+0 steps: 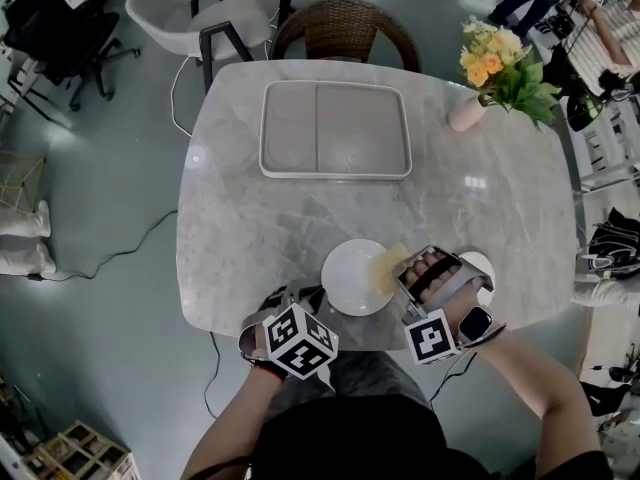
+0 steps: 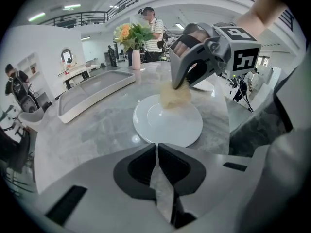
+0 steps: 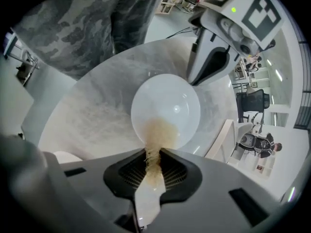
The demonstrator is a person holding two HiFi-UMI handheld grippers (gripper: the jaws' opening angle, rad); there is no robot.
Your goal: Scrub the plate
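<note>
A round white plate (image 1: 352, 278) (image 2: 167, 123) (image 3: 170, 101) lies on the marble table (image 1: 250, 228) near its front edge. My right gripper (image 1: 402, 268) (image 3: 154, 152) is shut on a yellowish scrub pad (image 1: 388, 266) (image 2: 175, 96) (image 3: 158, 135). The pad rests on the plate's right part, over the rim. My left gripper (image 1: 303, 298) (image 2: 156, 147) is shut with nothing between its jaws. Its tips (image 3: 194, 79) sit at the plate's near-left rim; whether they touch it I cannot tell.
A large grey tray (image 1: 335, 175) (image 2: 73, 108) lies at the back of the table. A pink vase of flowers (image 1: 495, 68) (image 2: 131, 38) stands at the back right. A white disc (image 1: 482, 264) sits right of my right gripper. A wicker chair (image 1: 345, 30) stands behind the table; people stand farther off.
</note>
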